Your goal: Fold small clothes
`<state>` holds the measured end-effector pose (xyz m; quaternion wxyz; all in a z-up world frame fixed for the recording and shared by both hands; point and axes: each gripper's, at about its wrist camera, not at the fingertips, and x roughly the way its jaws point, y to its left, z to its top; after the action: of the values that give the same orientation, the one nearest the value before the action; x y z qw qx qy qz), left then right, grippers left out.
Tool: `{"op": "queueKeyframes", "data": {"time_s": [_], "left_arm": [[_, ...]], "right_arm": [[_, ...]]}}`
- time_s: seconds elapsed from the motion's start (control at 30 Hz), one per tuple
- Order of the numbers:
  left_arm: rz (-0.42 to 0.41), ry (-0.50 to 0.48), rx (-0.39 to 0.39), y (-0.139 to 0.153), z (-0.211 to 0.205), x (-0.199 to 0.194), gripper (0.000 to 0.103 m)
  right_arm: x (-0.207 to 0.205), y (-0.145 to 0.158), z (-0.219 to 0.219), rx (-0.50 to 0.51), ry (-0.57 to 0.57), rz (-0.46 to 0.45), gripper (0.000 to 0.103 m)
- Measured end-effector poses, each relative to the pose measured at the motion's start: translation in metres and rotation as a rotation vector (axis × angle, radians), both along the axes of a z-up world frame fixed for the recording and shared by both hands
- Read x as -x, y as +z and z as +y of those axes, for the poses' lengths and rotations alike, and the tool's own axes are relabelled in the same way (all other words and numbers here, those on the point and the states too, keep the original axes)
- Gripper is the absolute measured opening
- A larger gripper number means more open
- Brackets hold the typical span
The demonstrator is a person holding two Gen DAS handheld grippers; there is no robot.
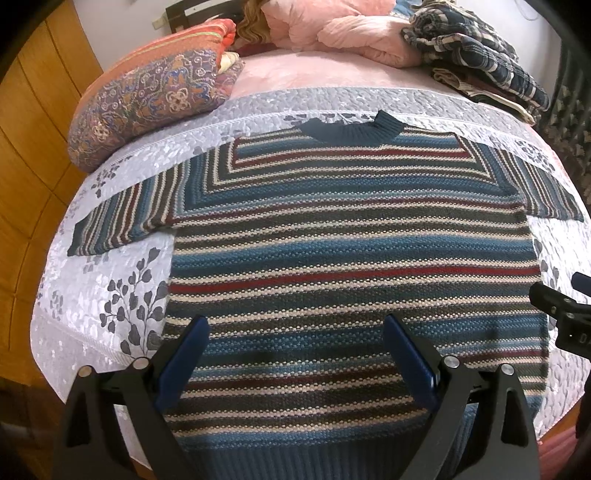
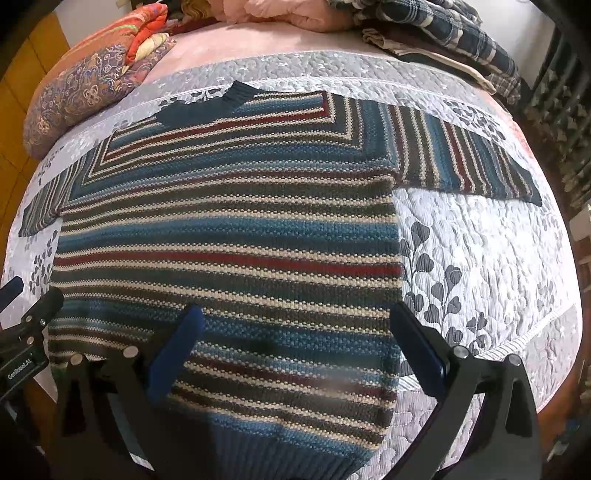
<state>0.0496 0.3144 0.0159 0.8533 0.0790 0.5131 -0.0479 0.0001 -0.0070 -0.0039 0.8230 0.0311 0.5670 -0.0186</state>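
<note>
Striped sweater (image 1: 351, 236) spread flat on quilt (image 1: 110, 295), left hand-held gripper (image 1: 295, 325) and right hand-held gripper (image 2: 295, 314) both agape above hem

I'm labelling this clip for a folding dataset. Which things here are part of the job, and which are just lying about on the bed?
Part of the job:
- striped sweater, spread flat
- left gripper, open above its hem
- right gripper, open

Lying about:
- patterned cushion
- pink blanket
- plaid clothes pile
- grey quilt underneath
</note>
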Motion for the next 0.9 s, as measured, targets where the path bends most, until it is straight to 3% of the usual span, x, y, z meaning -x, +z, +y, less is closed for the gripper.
{"op": "queueKeyframes", "data": {"time_s": [0.9], "left_arm": [[-0.01,0.012,-0.006,0.0001,0.0016,-0.0007,0.095]], "right_arm": [[0.0001,-0.0025,0.0002,0.009,0.008,-0.002,0.1]]}}
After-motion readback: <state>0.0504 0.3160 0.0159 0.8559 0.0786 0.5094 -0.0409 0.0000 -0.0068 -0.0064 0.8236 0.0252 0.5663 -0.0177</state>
